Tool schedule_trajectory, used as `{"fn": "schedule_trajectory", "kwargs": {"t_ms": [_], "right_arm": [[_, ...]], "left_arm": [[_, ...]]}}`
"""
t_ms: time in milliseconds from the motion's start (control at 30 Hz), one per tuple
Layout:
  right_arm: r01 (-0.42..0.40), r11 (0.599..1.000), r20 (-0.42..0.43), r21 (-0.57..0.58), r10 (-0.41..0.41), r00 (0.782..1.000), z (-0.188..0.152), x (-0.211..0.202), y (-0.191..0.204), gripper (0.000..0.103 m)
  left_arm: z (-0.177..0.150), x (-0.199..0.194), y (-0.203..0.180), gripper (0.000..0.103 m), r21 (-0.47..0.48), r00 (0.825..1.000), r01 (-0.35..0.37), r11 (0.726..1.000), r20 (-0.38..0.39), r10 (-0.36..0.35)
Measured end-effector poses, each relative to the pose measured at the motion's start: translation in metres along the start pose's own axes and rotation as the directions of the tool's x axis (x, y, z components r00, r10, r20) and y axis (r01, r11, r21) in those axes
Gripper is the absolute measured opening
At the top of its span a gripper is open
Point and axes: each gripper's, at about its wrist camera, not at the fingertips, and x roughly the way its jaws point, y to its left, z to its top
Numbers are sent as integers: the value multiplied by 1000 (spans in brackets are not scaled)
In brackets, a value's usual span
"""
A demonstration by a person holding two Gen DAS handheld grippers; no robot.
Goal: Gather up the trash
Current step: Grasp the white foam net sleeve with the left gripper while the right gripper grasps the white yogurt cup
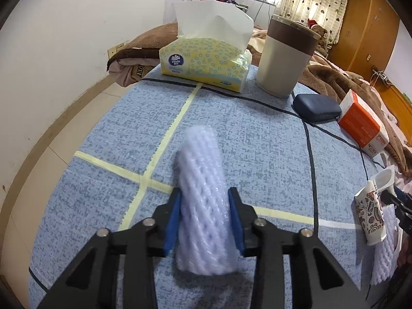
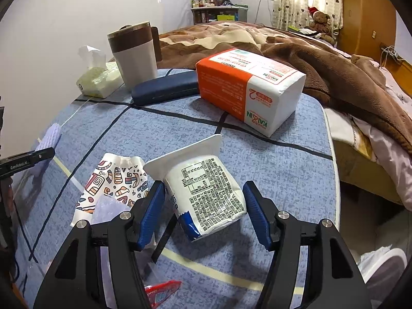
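Observation:
My left gripper (image 1: 204, 219) is shut on a white foam net sleeve (image 1: 202, 198) and holds it just above the blue tablecloth (image 1: 103, 139); the sleeve also shows at the left of the right wrist view (image 2: 50, 135). My right gripper (image 2: 203, 213) is open, its blue pads (image 2: 152, 213) on either side of a white yogurt cup (image 2: 203, 188) lying on its side. The left pad touches the cup; the right pad stands apart. A crumpled patterned paper cup (image 2: 113, 182) lies left of it, also in the left wrist view (image 1: 370, 216).
At the back stand a tissue pack (image 1: 206, 59), a beige tumbler (image 1: 285, 56), a dark blue case (image 1: 316, 108) and an orange-white napkin pack (image 2: 247, 87). A red wrapper (image 2: 161, 291) lies under my right gripper. A bed with a brown blanket (image 2: 322, 59) lies behind the table.

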Motion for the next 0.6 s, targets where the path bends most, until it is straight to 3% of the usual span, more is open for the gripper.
{"fn": "schedule_trajectory", "kwargs": {"t_ms": [600], "right_arm": [[-3,998,65,69,-1,998,-14,-29,3,64]], "left_arm": [[-25,-39,-31,36,57,996,67,996,55,-70]]}}
